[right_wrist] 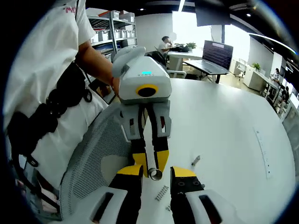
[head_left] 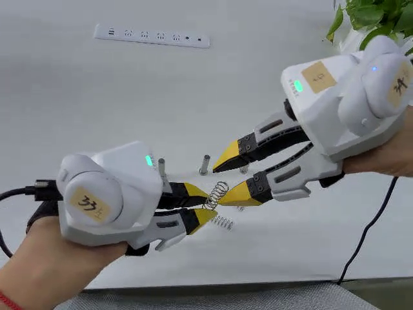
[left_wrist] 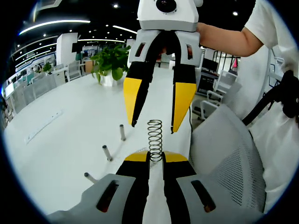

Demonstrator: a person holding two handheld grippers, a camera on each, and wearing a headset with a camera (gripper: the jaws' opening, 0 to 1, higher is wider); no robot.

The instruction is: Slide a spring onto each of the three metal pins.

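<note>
- Wide white table (head_left: 97, 97): under both claws, carries all the parts.
- Grey mesh chair back (left_wrist: 233, 163): R of the L claw's jaws in the left gripper view, off the table edge.
- R claw (head_left: 217, 186), white body, black jaws w/ yellow tips, held in a hand: jaws spread apart, gripping nothing. It faces the L claw tip to tip, w/ one jaw tip on each side of the held spring's far end. Can't tell if they touch it.
- L claw (head_left: 210, 201), same build, white body marked "33": jaws closed on the held spring, pinching its near end.
- Green leafy plant (head_left: 374, 16): behind the R claw's body, at the far table edge.
- White power strip (head_left: 151, 35): well beyond both claws, flat on the table.
- Three short grey metal pins, all bare, standing on the table L of the L claw's jaws in the left gripper view: nearest pin (left_wrist: 89, 177), middle pin (left_wrist: 107, 152), farthest pin (left_wrist: 122, 132).
- Held spring (left_wrist: 155, 135), thin steel coil: sticks straight out from the L claw's tips, above the table, on no pin.
- Loose spring (head_left: 222, 223), smaller steel coil: lies flat on the table just below the L claw's lower jaw tip.
</note>
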